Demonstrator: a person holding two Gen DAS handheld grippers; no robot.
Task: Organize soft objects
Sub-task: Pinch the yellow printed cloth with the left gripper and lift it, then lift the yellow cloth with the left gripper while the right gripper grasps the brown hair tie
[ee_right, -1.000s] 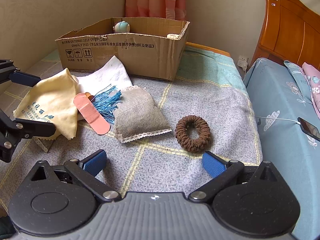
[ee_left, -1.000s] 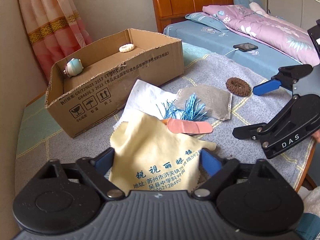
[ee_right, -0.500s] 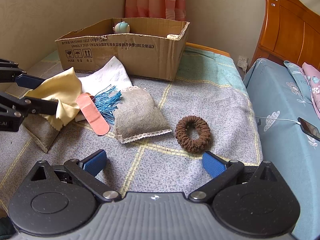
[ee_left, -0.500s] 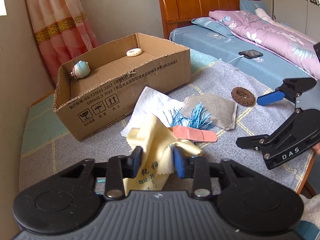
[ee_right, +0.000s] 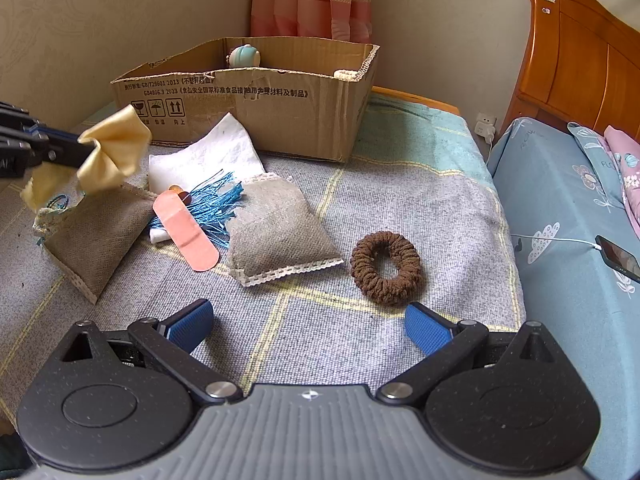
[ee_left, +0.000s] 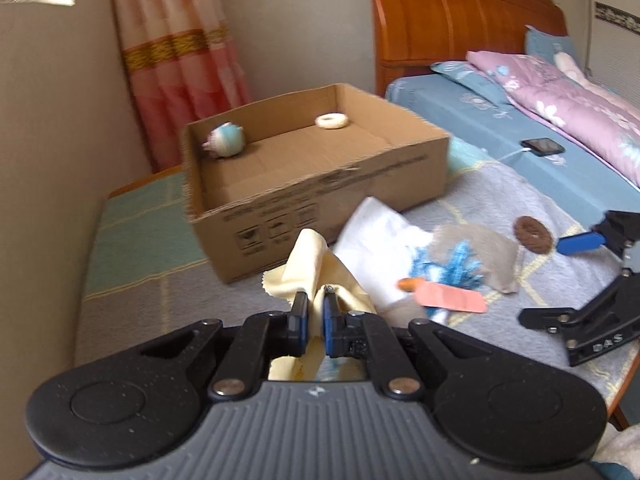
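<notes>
Left wrist view: left gripper (ee_left: 315, 320) clamped on yellow cloth (ee_left: 316, 268), raised just before box (ee_left: 320, 184). In box: ball (ee_left: 226, 141), ring (ee_left: 331, 121). Two stowed.

Right wrist view: right gripper (ee_right: 308, 330) jaws apart, empty, hovering near scrunchie (ee_right: 385, 267). Left on blanket (ee_right: 400, 184): two sachets (ee_right: 276, 228), plaster (ee_right: 186, 232), tassel (ee_right: 218, 204), white cloth (ee_right: 208, 156). Judged: task early.

The left hand-held gripper (ee_left: 315, 316) pinches the bunched yellow cloth (ee_left: 308, 264), jaws having just closed on it. The cardboard box (ee_left: 320, 184) stands at twelve o'clock; the pink bandage (ee_left: 452, 300) lies at three o'clock.
</notes>
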